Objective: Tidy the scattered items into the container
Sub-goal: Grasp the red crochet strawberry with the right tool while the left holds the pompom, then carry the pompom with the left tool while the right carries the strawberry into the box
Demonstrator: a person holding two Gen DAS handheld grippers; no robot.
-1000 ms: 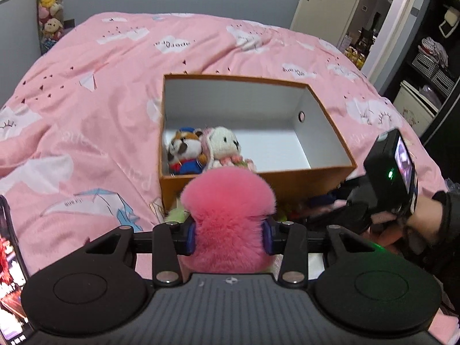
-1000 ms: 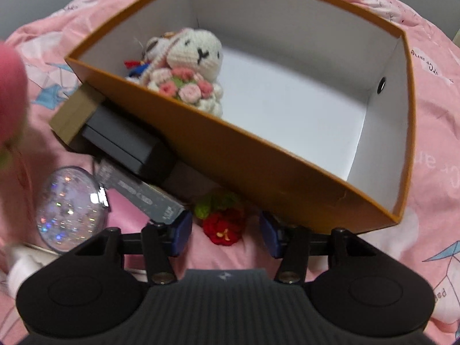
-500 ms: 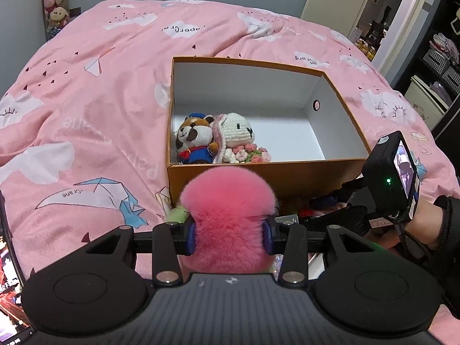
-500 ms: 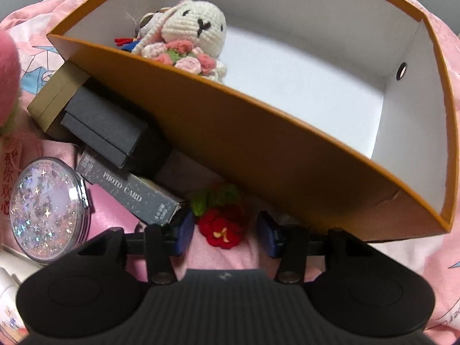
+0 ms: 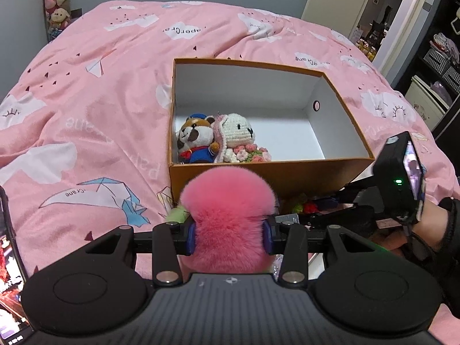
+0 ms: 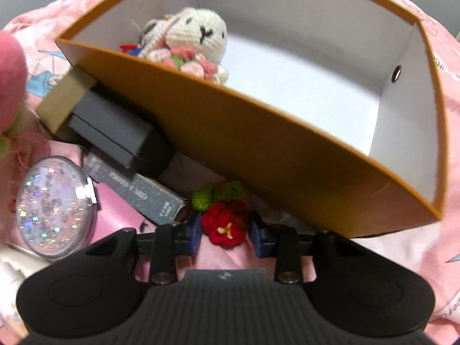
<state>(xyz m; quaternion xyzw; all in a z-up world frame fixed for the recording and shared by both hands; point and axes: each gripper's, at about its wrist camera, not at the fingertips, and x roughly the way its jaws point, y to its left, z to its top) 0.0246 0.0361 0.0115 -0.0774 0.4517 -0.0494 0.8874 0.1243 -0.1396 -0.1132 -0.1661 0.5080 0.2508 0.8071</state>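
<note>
Pink bedding (image 5: pixel 86 120) carries an orange box (image 5: pixel 287 175) holding two plush toys. Left gripper (image 5: pixel 228 234) clamps a pink fluffy toy (image 5: pixel 227 212) just before the box; right gripper (image 6: pixel 225 231) jaws are closing around a red crocheted flower (image 6: pixel 225 225), pads not yet touching.

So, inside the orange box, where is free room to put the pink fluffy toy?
The orange box floor is bare from the crochet bunny to the wall with the round hole. The near left corner is crowded by the bunny and the raccoon plush.
</note>
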